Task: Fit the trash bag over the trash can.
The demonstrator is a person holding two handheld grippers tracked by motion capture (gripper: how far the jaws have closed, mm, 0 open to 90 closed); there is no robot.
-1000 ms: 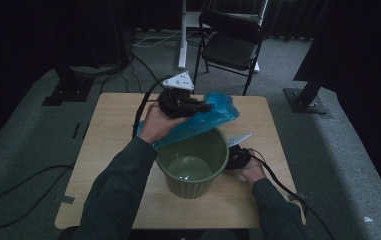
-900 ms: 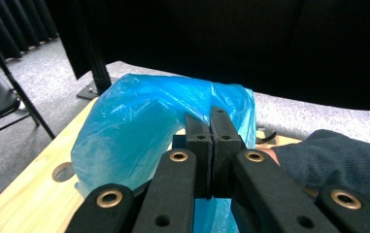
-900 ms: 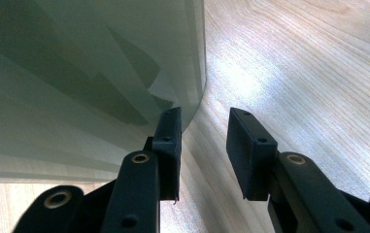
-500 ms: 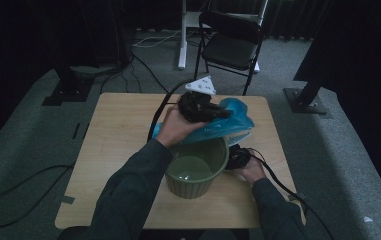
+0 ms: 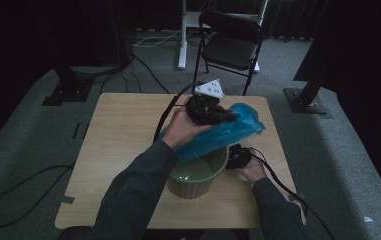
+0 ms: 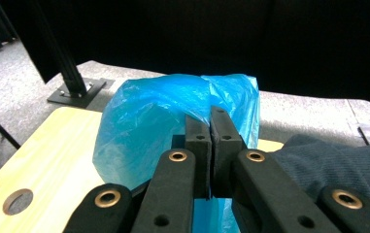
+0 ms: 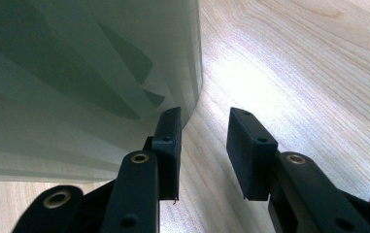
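hidden: blue bag [image 5: 223, 134] covers green pot's [image 5: 198, 181] far rim (partly) | pot's top cropped, right gripper view

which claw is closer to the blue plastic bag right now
Left. The left claw is shut on the blue bag; the right claw sits open beside the green pot, below the bag.

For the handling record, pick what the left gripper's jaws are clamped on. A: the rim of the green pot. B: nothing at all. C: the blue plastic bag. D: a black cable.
C: in the left gripper view the left gripper has its jaws pressed together on a fold of the blue plastic bag, which is held above the green pot in the high view.
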